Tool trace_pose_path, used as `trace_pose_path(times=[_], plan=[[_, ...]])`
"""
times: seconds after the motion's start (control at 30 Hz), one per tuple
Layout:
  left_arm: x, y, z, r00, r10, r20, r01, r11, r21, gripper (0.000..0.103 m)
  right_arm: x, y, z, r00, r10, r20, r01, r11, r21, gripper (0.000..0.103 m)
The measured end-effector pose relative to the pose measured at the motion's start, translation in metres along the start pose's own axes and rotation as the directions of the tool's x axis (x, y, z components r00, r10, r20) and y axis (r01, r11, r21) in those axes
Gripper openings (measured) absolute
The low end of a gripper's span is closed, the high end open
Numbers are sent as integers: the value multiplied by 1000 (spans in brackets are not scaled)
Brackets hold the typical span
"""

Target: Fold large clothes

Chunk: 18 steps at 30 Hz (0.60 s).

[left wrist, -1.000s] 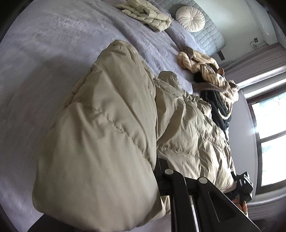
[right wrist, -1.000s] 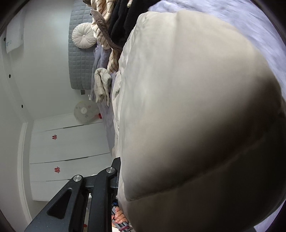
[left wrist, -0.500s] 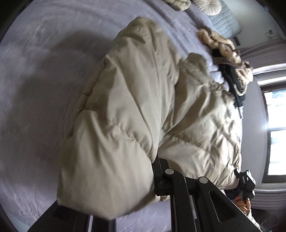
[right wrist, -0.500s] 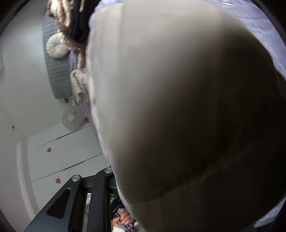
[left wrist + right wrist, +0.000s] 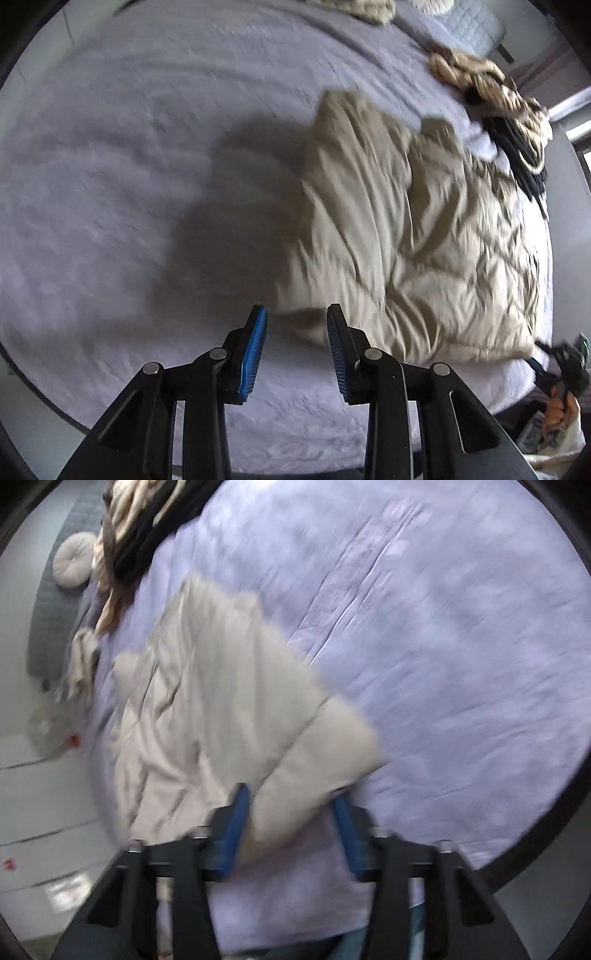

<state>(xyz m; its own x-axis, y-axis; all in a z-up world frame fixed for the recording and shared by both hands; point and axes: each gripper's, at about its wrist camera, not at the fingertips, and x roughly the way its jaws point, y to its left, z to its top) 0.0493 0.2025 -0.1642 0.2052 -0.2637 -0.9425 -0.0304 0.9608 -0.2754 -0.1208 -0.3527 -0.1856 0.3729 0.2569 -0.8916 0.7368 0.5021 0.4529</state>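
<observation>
I hold both grippers spread wide, gripping nothing. The left gripper (image 5: 295, 314) and right gripper (image 5: 290, 794) hover at the puffer jacket's (image 5: 406, 240) near edge, which lies bunched on the bed (image 5: 110, 184) for folding.

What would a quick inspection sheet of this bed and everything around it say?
Surface: lilac bedspread, wrinkled.
Job's things: beige puffy coat lying rumpled on the bed.
Clutter: heap of striped and black clothes; folded beige garment; round cushion.
Grippers: left gripper jaws open, empty; right gripper jaws open around the coat's edge.
Cables: nothing seen.
Surroundings: grey headboard, white cupboards.
</observation>
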Motion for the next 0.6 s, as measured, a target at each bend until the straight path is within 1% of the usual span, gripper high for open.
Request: trace_pose_path(times=[0.03, 0.07, 0.1, 0.17, 0.2, 0.23, 0.3, 0.33, 0.4, 0.47, 0.53, 0.57, 0.6], plan=[[-6, 1, 6, 1000, 2, 26, -2, 1000, -3, 35, -6, 7, 0, 999, -33, 31, 34, 999, -15, 22], [-10, -1, 12, 999, 0, 47, 0, 1000, -3, 35, -11, 13, 10, 998, -43, 54, 45, 998, -37, 21], [-13, -4, 20, 998, -6, 69, 5, 1000, 7, 35, -17, 20, 18, 996, -40, 76, 46, 996, -75, 17], [-12, -19, 35, 995, -17, 94, 12, 999, 50, 35, -19, 53, 18, 994, -38, 104, 57, 981, -187, 17], [-8, -29, 43, 994, -14, 105, 5, 997, 82, 35, -17, 64, 17, 993, -42, 110, 68, 968, -240, 17], [-2, -39, 51, 993, -6, 118, -7, 994, 110, 35, -5, 90, 29, 993, -47, 112, 76, 959, -274, 17], [14, -57, 63, 991, 6, 131, -24, 991, 134, 35, 10, 115, 37, 991, -61, 118, 99, 935, -340, 17], [26, -63, 70, 992, 18, 124, -35, 990, 135, 35, 8, 111, 33, 990, -69, 124, 110, 927, -359, 17], [48, -71, 80, 994, 41, 105, -54, 991, 126, 35, 23, 125, 37, 981, -115, 158, 169, 904, -392, 17], [69, -72, 86, 993, 78, 84, -88, 988, 123, 35, 39, 136, 46, 972, -159, 174, 217, 889, -402, 17], [89, -69, 89, 994, 101, 49, -106, 988, 113, 35, 48, 136, 56, 969, -191, 157, 238, 888, -394, 16], [95, -65, 88, 994, 100, 37, -104, 989, 107, 35, 55, 134, 61, 969, -202, 145, 243, 889, -388, 13], [100, -65, 88, 995, 97, 32, -100, 989, 105, 35, 62, 132, 67, 970, -205, 131, 241, 892, -383, 13]])
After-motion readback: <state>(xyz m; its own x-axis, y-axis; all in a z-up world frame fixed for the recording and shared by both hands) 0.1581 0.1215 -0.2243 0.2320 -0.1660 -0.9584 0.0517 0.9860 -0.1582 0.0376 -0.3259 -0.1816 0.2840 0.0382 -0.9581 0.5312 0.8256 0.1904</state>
